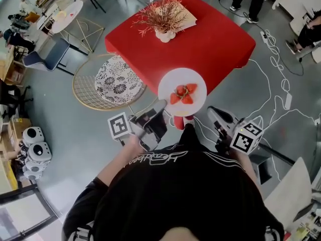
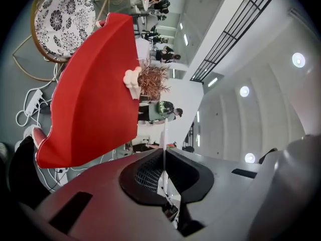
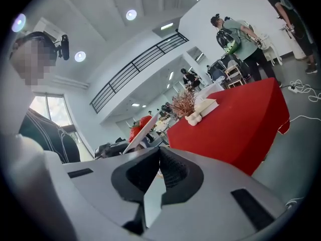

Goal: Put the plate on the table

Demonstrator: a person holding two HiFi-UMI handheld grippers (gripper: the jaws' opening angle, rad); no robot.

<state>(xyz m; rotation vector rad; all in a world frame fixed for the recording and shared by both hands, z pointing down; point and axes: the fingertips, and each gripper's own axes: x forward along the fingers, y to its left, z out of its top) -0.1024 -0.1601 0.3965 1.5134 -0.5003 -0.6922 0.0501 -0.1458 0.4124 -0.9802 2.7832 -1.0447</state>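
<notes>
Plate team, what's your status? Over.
Left gripper shut on round white plate, strawberries aboard. Right gripper shut, empty. Plate over near corner of red table. Dried-plant vase far side.

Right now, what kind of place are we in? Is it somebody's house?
Probably not a house: more likely a big indoor hall or work studio. It has a high ceiling with a balcony railing, cables trailing over the grey floor, and several people standing around.
</notes>
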